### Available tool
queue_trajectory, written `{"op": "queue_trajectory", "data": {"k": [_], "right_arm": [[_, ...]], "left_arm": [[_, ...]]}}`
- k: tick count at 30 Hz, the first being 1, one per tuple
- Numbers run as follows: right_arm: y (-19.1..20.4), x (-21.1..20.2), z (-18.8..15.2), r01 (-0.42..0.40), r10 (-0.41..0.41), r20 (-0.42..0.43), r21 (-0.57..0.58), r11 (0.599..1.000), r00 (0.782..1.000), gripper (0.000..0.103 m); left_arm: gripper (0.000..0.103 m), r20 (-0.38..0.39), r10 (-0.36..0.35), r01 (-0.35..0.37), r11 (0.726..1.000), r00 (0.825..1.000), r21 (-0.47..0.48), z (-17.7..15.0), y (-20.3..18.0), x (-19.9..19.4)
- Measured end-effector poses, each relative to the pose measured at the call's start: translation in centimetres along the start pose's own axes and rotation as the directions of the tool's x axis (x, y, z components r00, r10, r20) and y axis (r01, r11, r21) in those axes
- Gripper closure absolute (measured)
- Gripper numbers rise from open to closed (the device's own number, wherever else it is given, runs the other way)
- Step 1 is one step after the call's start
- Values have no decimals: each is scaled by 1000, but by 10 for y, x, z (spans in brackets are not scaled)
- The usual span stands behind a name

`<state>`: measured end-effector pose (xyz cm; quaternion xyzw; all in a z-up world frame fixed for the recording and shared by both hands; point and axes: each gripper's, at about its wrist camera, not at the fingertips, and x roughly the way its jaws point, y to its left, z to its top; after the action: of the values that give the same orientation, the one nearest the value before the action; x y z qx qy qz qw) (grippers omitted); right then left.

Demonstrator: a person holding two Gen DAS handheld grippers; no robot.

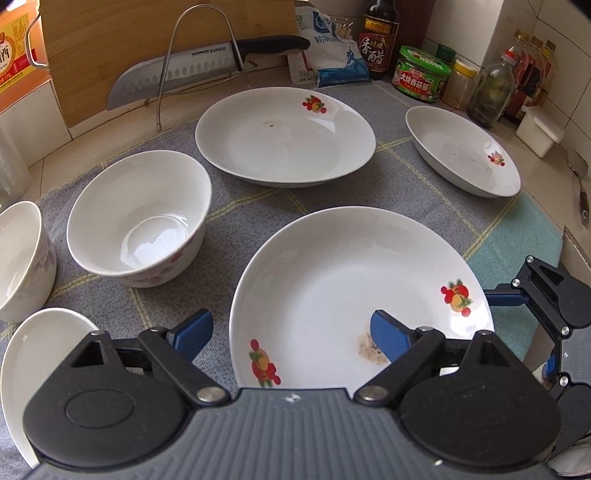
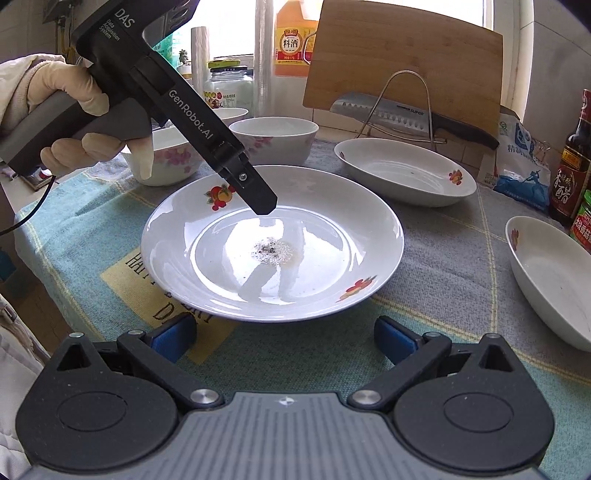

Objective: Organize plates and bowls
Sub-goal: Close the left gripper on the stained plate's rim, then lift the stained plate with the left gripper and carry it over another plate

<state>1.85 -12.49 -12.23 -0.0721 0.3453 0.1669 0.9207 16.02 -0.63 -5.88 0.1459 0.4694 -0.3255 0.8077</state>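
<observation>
A white fruit-patterned plate (image 1: 354, 280) with a dirty spot lies nearest on the cloth; it also shows in the right wrist view (image 2: 273, 243). My left gripper (image 1: 291, 336) is open, one finger over the plate, the other outside its left rim. My right gripper (image 2: 284, 338) is open and empty just in front of that plate. A second plate (image 1: 284, 136) lies behind, a third (image 1: 461, 151) at the right. A flowered bowl (image 1: 136, 214) stands left, another bowl (image 1: 22, 258) at the far left, and a white dish (image 1: 40, 354) at the near left.
A knife (image 1: 192, 70) rests in a wire rack against a wooden cutting board (image 1: 129, 33) at the back. Bottles and jars (image 1: 421, 74) line the back right. A spoon (image 1: 581, 184) lies at the right edge. The checked cloth (image 1: 406, 192) covers the counter.
</observation>
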Motion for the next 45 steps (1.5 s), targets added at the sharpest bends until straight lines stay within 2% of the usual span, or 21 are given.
{"op": "queue_trajectory", "data": {"k": [11, 14, 26, 37, 45], "right_arm": [[-5, 6, 5, -14, 14, -5, -14, 1000, 1000, 0], [-5, 7, 6, -20, 19, -7, -19, 1000, 1000, 0], [-2, 13, 11, -53, 52, -19, -48, 997, 998, 0], [-1, 15, 11, -73, 72, -12, -64, 995, 997, 0], [-1, 16, 14, -79, 77, -27, -71, 994, 997, 0]], "left_arm": [[13, -78, -34, 36, 999, 996, 17, 12, 3, 19], [18, -104, -57, 59, 998, 993, 13, 12, 5, 24], [20, -139, -68, 83, 991, 988, 105, 23, -3, 30], [20, -165, -80, 101, 987, 983, 126, 27, -4, 31], [28, -221, -147, 172, 980, 964, 100, 35, 9, 31]]}}
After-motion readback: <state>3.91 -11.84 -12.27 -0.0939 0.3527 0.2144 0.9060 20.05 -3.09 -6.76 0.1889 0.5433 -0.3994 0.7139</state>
